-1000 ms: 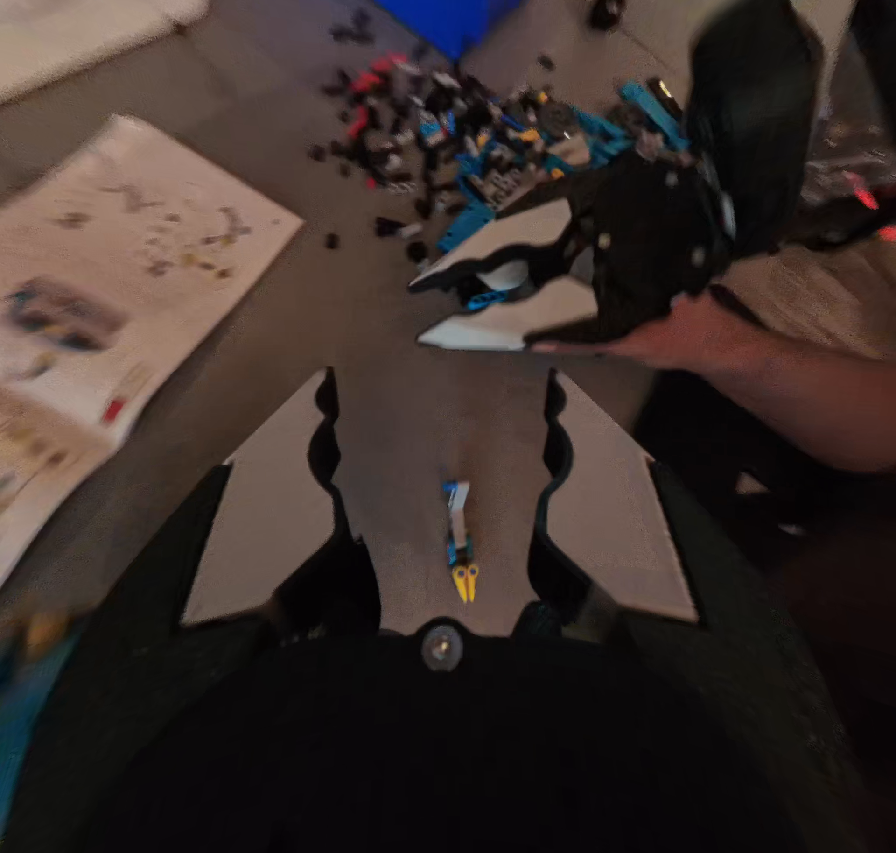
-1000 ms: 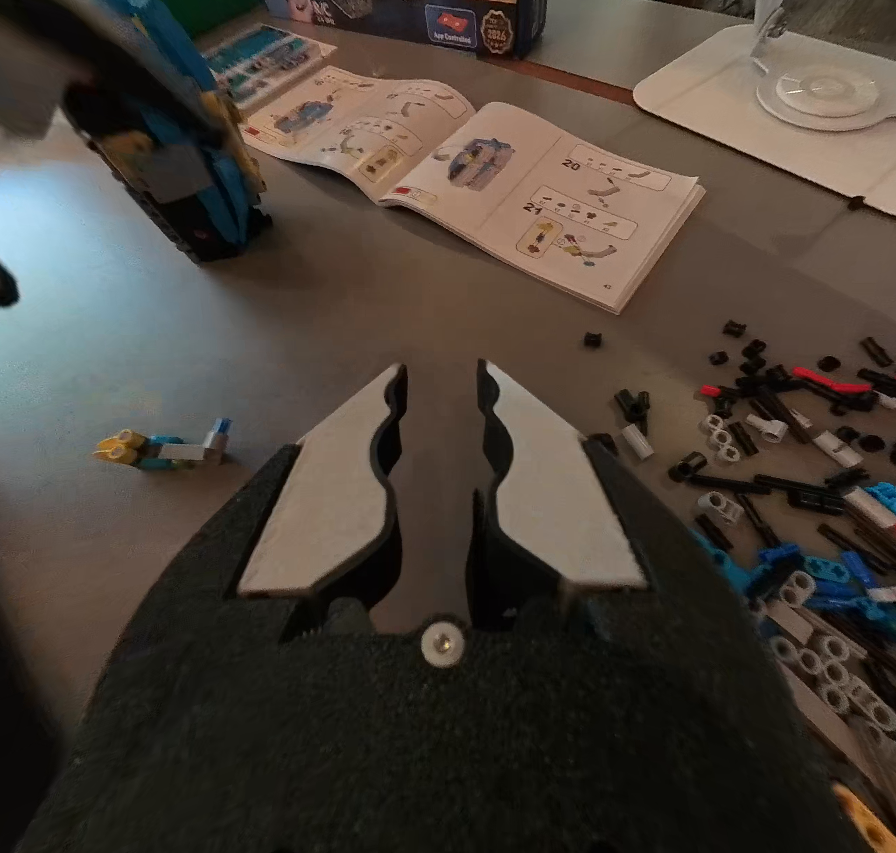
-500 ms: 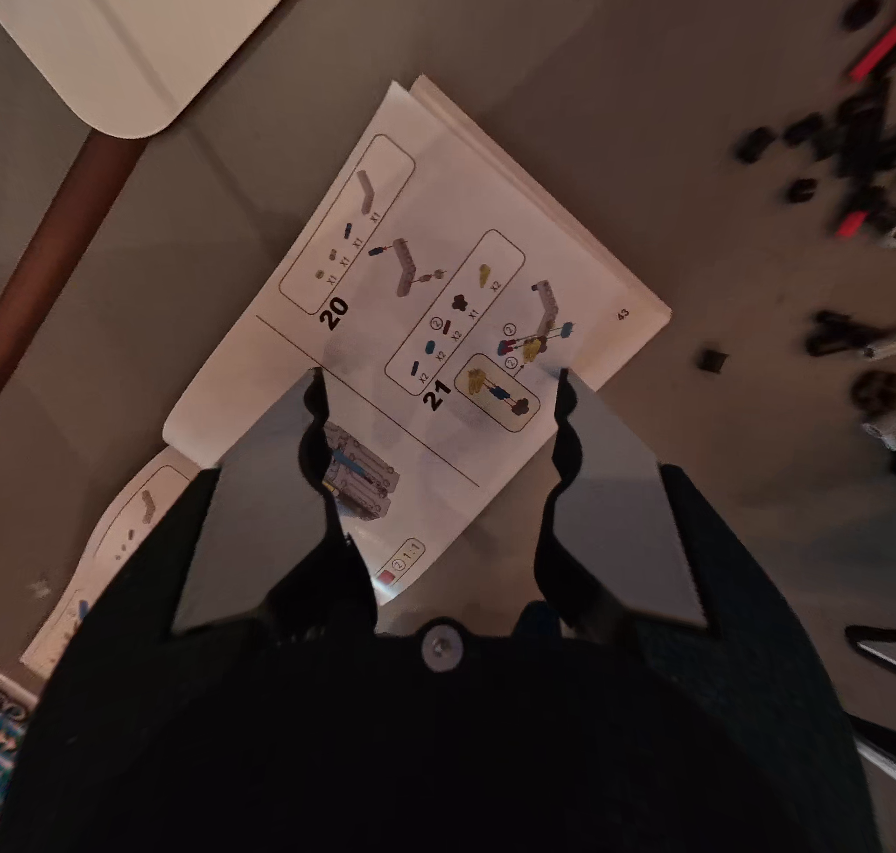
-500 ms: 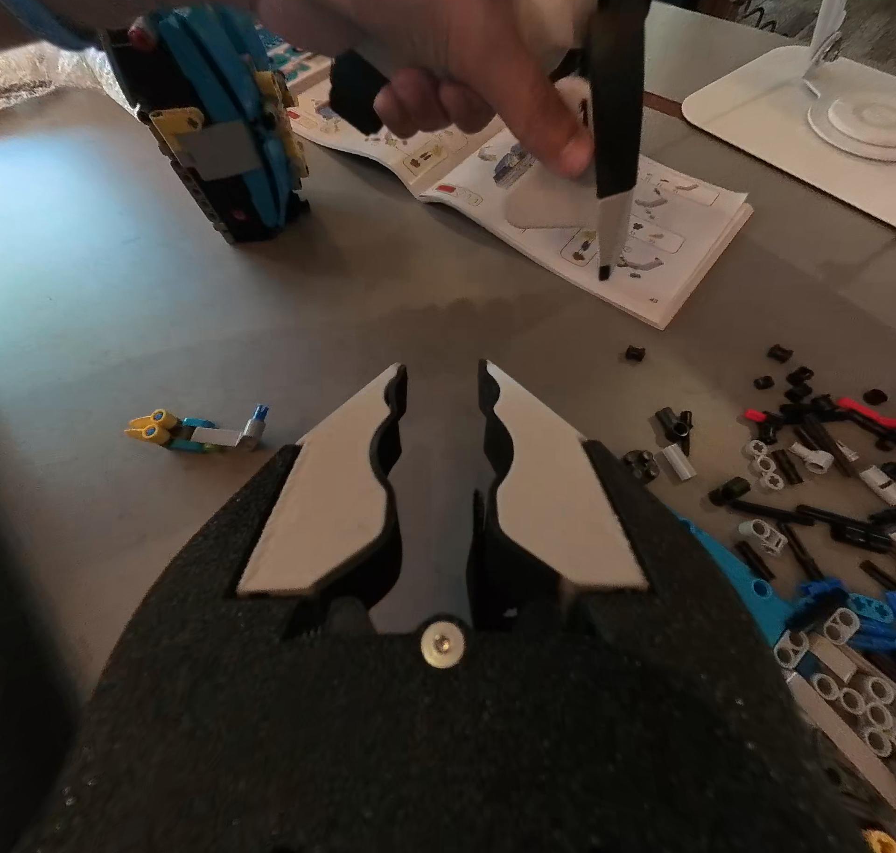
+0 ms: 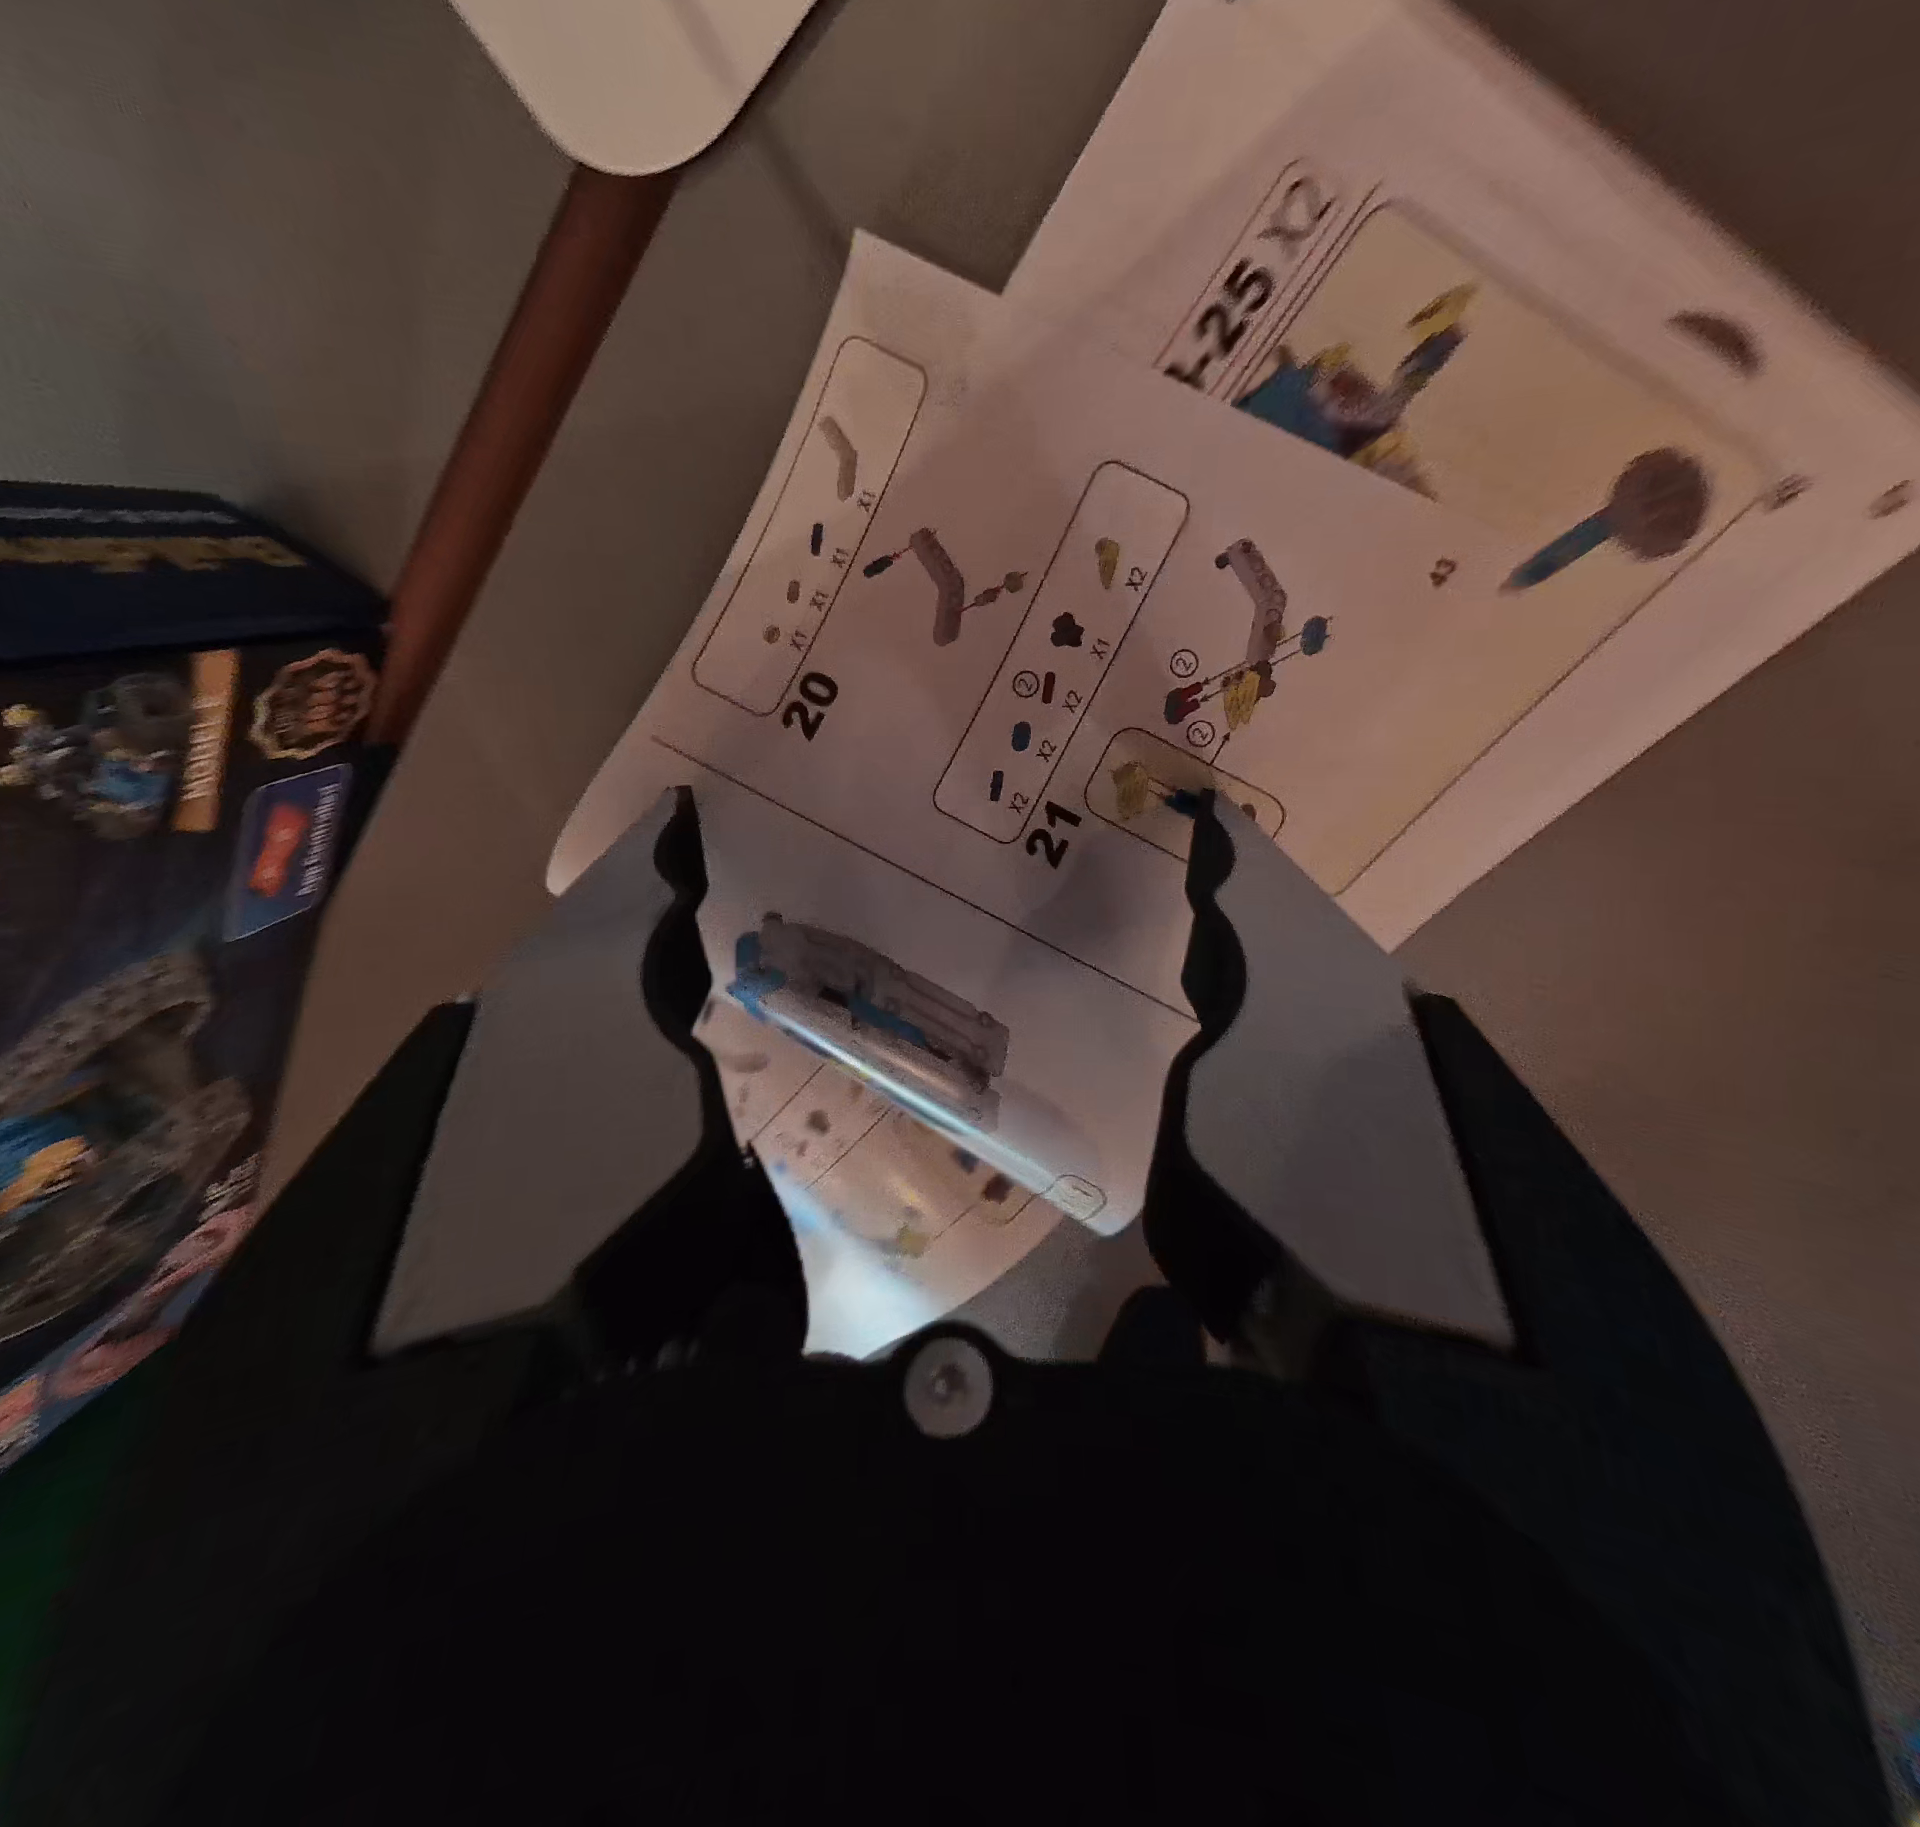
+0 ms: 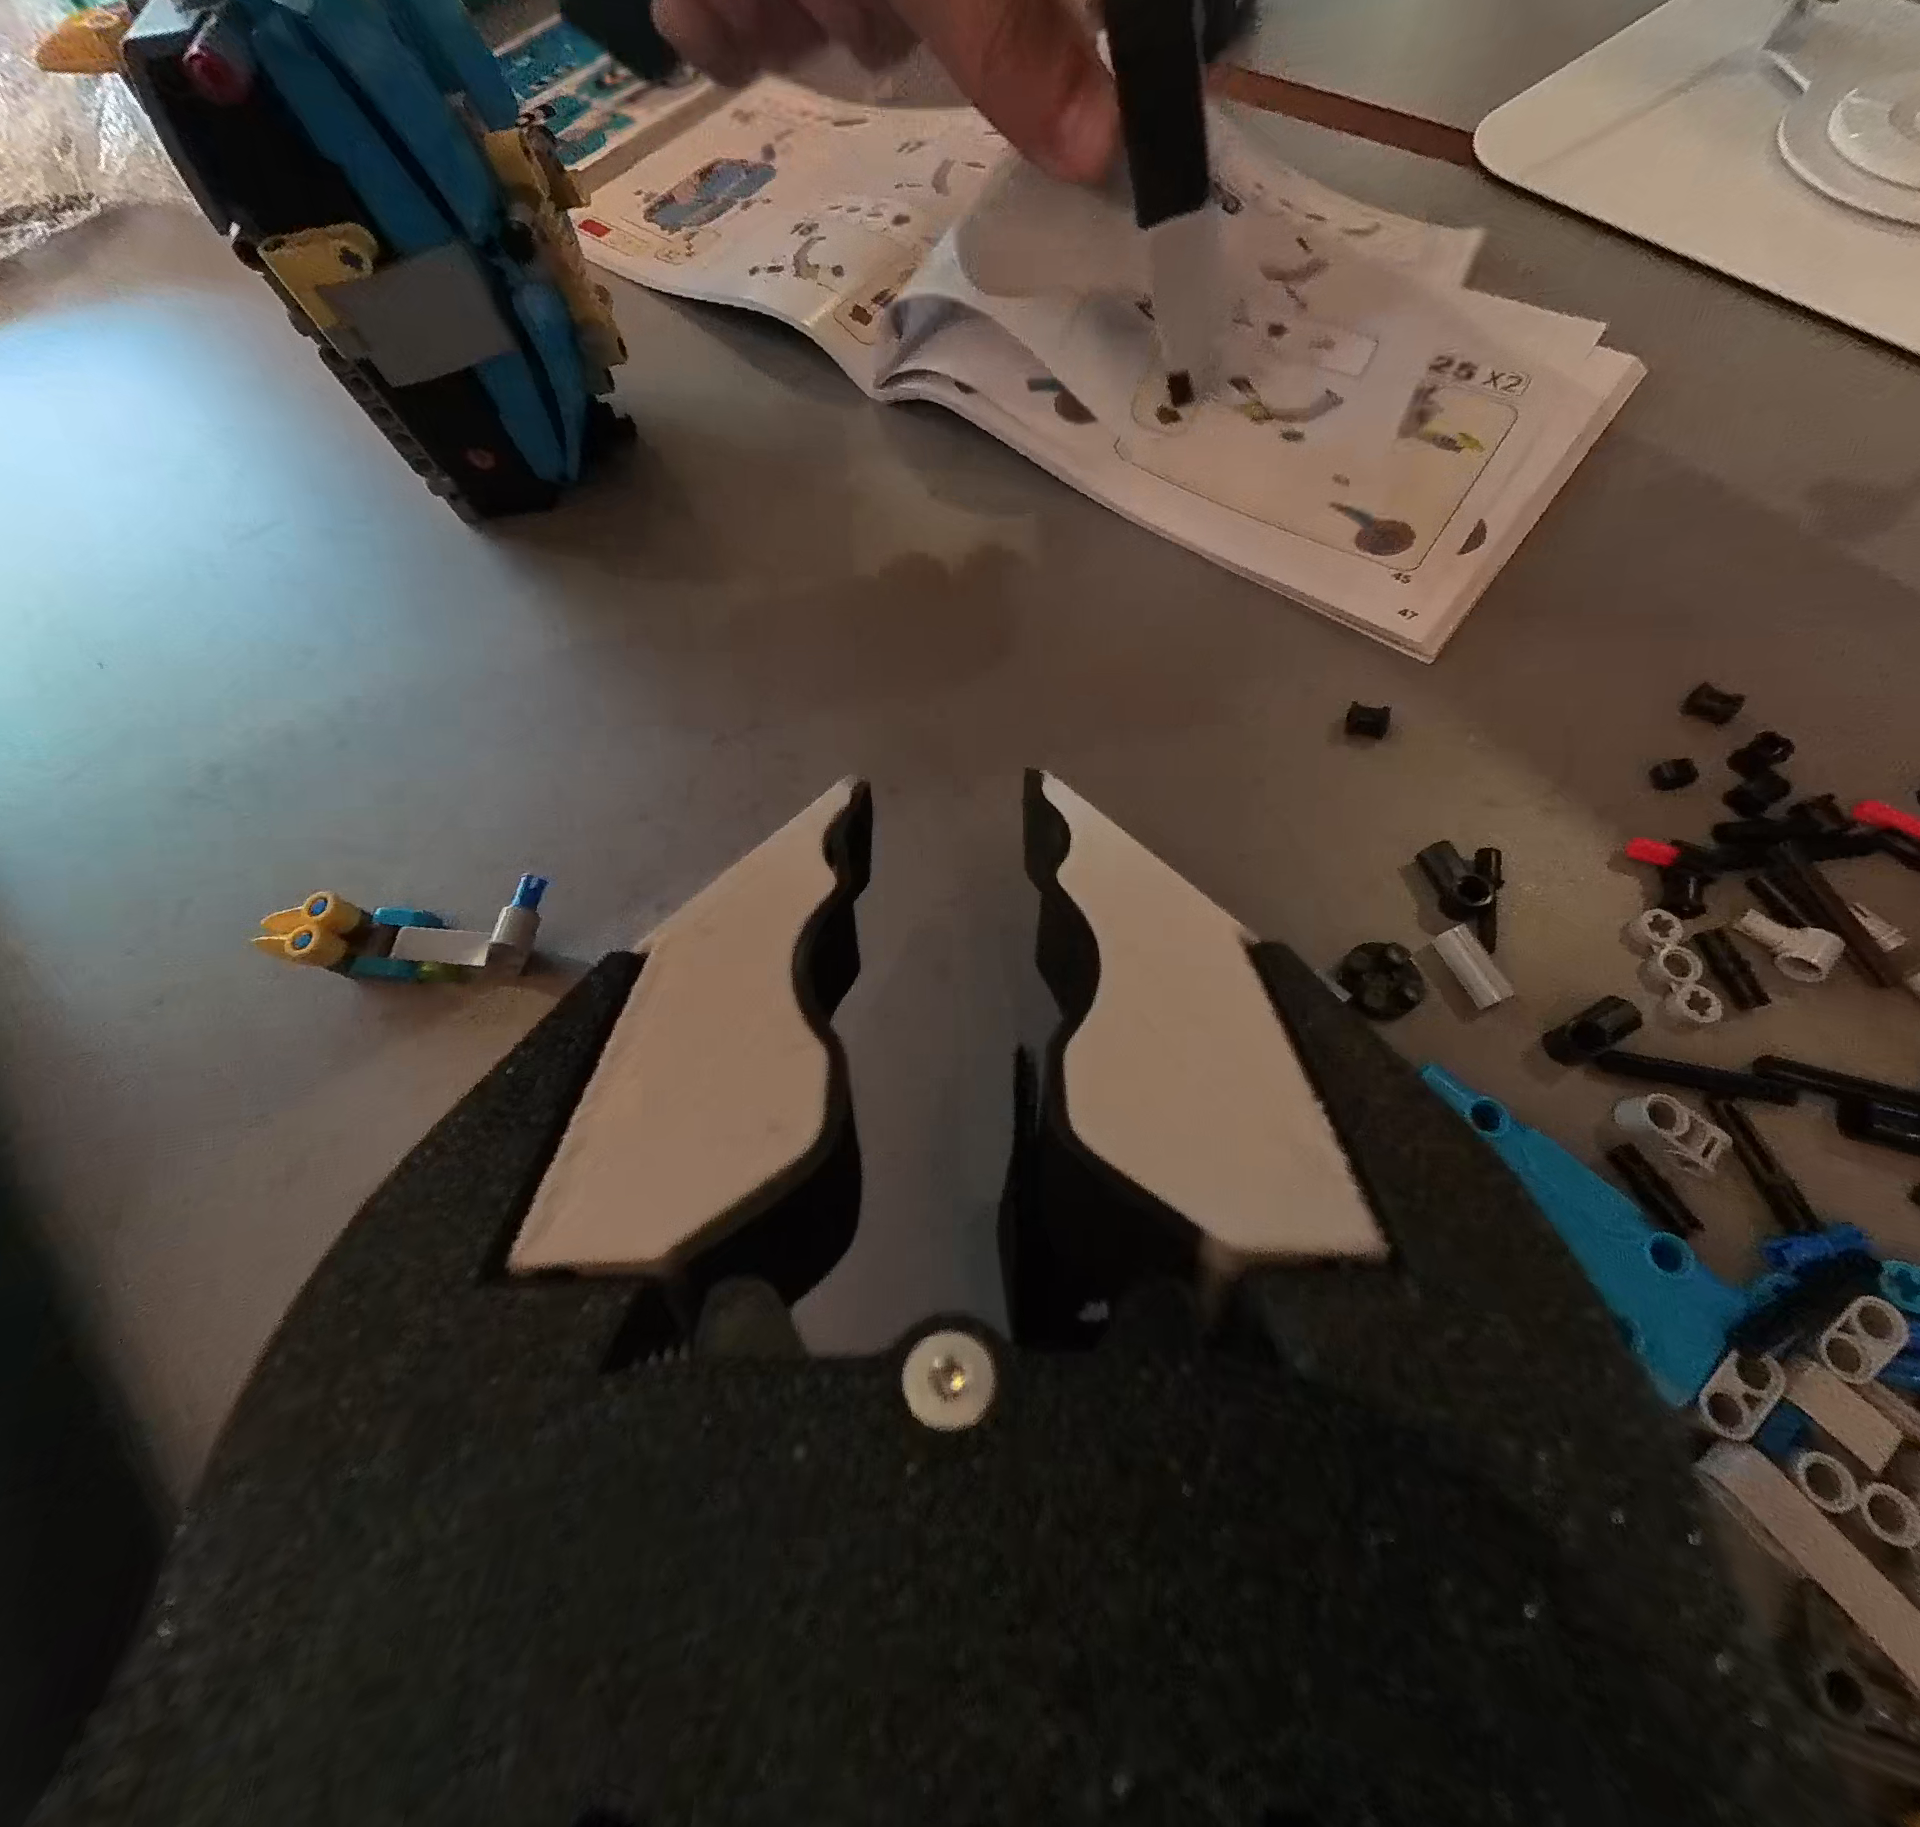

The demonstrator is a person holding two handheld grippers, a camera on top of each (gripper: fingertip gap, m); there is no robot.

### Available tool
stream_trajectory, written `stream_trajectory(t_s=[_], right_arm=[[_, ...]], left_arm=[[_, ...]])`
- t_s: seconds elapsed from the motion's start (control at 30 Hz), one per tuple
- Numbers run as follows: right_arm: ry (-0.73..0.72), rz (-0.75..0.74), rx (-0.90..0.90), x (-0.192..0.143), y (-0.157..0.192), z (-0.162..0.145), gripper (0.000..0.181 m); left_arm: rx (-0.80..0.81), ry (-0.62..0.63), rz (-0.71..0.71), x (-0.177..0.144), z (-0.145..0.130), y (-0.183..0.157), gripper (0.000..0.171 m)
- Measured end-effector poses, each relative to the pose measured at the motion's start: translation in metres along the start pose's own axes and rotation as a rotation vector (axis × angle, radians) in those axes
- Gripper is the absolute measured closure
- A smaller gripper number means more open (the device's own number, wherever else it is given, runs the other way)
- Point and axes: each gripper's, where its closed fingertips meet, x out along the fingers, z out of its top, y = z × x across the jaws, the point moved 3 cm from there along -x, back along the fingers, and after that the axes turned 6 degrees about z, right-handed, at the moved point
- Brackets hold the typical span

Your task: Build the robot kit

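My left gripper (image 5: 940, 798) is open and points down at an open instruction booklet (image 5: 1039, 582). Its right fingertip touches a page that lifts and curls (image 5: 914, 1081), and the following page (image 5: 1507, 406) shows beyond it. In the right wrist view one of its fingers (image 6: 1164, 115), held by a hand, presses on the booklet (image 6: 1299, 427). My right gripper (image 6: 945, 783) is narrowly open and empty, low over the grey table (image 6: 727, 634). A small yellow, blue and grey brick assembly (image 6: 395, 936) lies just left of it.
A tall blue, black and yellow brick model (image 6: 395, 219) stands at the back left. Several loose black, grey, red and blue parts (image 6: 1714, 946) and a blue panel (image 6: 1621, 1247) lie at the right. A white base (image 6: 1662, 115) sits behind, and a dark box (image 5: 135, 894) lies left of the booklet. About 20 cm separates my left fingertips from the white base (image 6: 1662, 115).
My left gripper swung from above the small assembly to the booklet and has pushed a page up, uncovering the page beneath. My right gripper stayed put, still narrowly open.
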Motion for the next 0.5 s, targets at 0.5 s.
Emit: stream_trajectory(t_s=[0.5], right_arm=[[0.022,0.014,0.022,0.003,-0.001,-0.004,0.152]], left_arm=[[-0.021,0.114,0.100,-0.021,-0.079,0.096,0.084]])
